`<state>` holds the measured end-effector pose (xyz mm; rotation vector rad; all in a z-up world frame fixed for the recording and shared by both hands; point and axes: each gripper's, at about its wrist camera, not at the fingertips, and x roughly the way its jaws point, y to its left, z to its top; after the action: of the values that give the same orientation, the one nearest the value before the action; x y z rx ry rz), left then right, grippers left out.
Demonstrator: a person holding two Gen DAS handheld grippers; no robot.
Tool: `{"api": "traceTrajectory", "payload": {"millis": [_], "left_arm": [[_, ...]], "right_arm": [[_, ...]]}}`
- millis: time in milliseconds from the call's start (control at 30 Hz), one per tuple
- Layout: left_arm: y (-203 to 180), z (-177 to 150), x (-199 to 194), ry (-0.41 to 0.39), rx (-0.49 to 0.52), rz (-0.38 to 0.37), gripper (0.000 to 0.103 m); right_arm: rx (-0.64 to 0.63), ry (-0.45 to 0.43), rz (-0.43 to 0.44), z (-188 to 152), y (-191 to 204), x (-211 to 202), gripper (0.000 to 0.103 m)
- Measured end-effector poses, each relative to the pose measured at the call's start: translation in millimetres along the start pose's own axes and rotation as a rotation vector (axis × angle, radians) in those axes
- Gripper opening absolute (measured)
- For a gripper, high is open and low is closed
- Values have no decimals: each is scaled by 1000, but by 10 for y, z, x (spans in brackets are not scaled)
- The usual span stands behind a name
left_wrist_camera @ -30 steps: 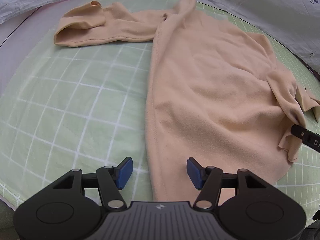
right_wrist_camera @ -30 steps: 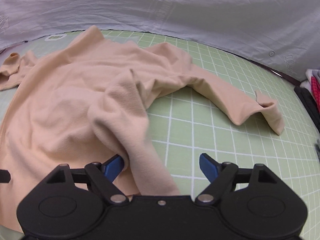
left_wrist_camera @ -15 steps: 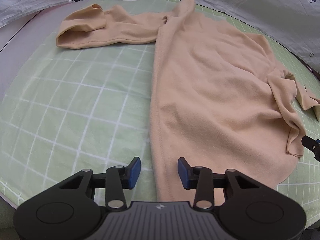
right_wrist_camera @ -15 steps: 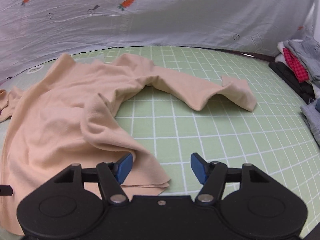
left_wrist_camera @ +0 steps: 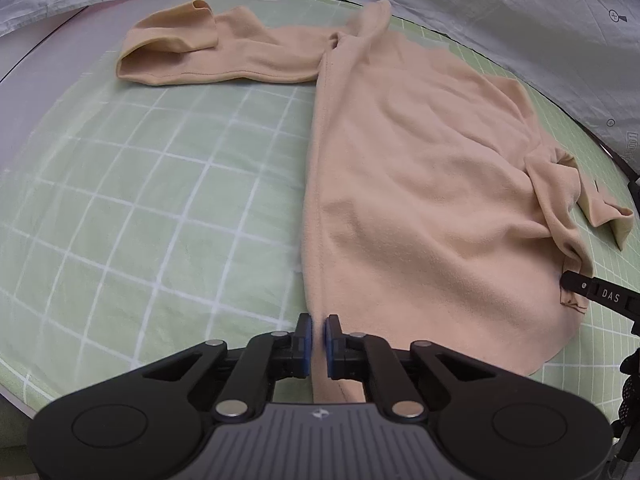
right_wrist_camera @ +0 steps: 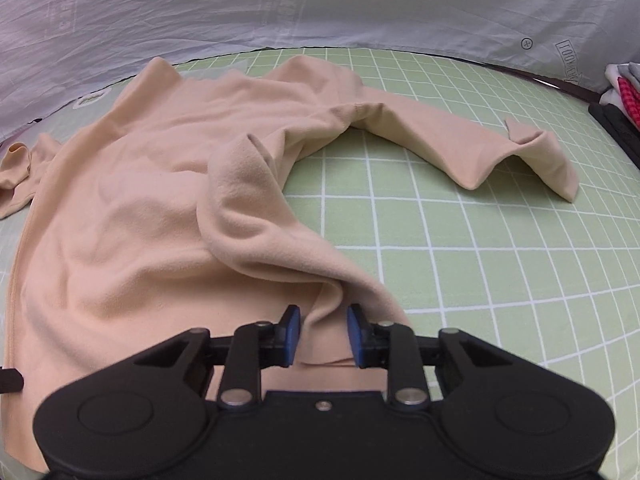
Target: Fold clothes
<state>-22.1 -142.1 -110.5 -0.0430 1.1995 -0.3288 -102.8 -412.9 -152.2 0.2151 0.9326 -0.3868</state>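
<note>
A green mat [left_wrist_camera: 132, 208] ruled with a pale grid covers the whole work surface, and a grey printed sheet [right_wrist_camera: 320, 8] (small carrots and round marks on it) rises behind its far edge. Spread across the mat lies the task's thing, a peach long-sleeved top [left_wrist_camera: 420, 184], body flat and somewhat rumpled. Its 2 sleeves point opposite ways: in the left wrist view 1 sleeve [left_wrist_camera: 208, 56] runs out to the far left with its cuff open, and in the right wrist view the other sleeve [right_wrist_camera: 472, 148] stretches to the right, humped off the mat near its end. A thick fold of the body [right_wrist_camera: 256, 216] is heaped up along the right side of the top.

At the far right of the right wrist view sits a stack of other clothes [right_wrist_camera: 624, 92], partly cut off by the frame.

The left gripper [left_wrist_camera: 317, 338] has just been closing and its 2 blue pads now pinch the near left edge of the top. The right gripper [right_wrist_camera: 323, 334] has also just been closing; a bunch of the hem stands between its pads, the right one touching the cloth, a narrow gap showing at the left.
</note>
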Motion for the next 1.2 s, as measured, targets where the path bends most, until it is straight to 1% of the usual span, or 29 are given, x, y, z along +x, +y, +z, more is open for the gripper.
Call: {"api": "traceTrajectory", "payload": {"millis": [33,133,233,300,367,433,467,500,533,567,633,733,767,800,833,900,933,967,1000,1033,1067,1100,1133,1167,1200], "left_arm": [[16,1,-1,2,-10,-5,3],[84,11,-14,11,-40,-20,3],[183,55,-150,16,-57,-9,2],[286,93,-390,-38,-96,-5,2],[405,123,-529,-68,-147,10,2],[530,137,-549,-71,-212,6,2],[604,135,-481,-49,-257,-3,2],[637,124,-424,-24,-281,-4,2],[623,110,-418,-14,-275,3,2],[605,96,-416,-4,-268,10,2],[546,79,-530,-25,-239,3,3],[588,76,-570,-20,-269,-4,3],[621,64,-497,-1,-284,5,3],[655,47,-398,25,-299,14,3],[654,34,-353,43,-301,18,3],[648,9,-271,78,-304,23,3],[621,16,-297,66,-290,27,4],[591,24,-328,52,-274,32,4],[562,32,-358,38,-259,36,5],[546,45,-367,29,-250,38,8],[526,62,-365,24,-239,38,11],[497,79,-361,20,-223,36,19],[468,95,-357,16,-207,35,23],[439,112,-354,12,-190,34,24],[399,126,-346,9,-168,32,28]], "right_arm": [[32,-1,11,4,-41,-27,3],[125,-32,56,-5,-196,-209,3],[219,-73,118,-2,-404,-526,2],[254,-111,157,-10,-530,-799,2],[246,-129,142,-49,-616,-967,2],[256,-94,110,-154,-725,-965,2],[294,-54,108,-226,-794,-886,2],[336,-11,107,-299,-855,-802,2],[372,30,105,-374,-894,-723,2],[386,48,105,-425,-904,-703,2],[393,43,114,-468,-907,-769,2],[416,7,135,-464,-961,-934,2],[425,19,127,-476,-998,-919,2],[432,50,120,-504,-1024,-855,2],[438,89,116,-537,-1042,-772,2],[420,135,99,-552,-1014,-684,3],[406,154,89,-552,-990,-652,3],[386,152,82,-533,-962,-651,3],[362,132,79,-497,-931,-679,4],[339,111,78,-459,-899,-702,8],[316,94,78,-417,-865,-703,15],[292,82,77,-373,-829,-687,21],[267,74,79,-322,-789,-653,28],[241,68,83,-266,-744,-608,28],[215,60,87,-213,-695,-567,28]]}}
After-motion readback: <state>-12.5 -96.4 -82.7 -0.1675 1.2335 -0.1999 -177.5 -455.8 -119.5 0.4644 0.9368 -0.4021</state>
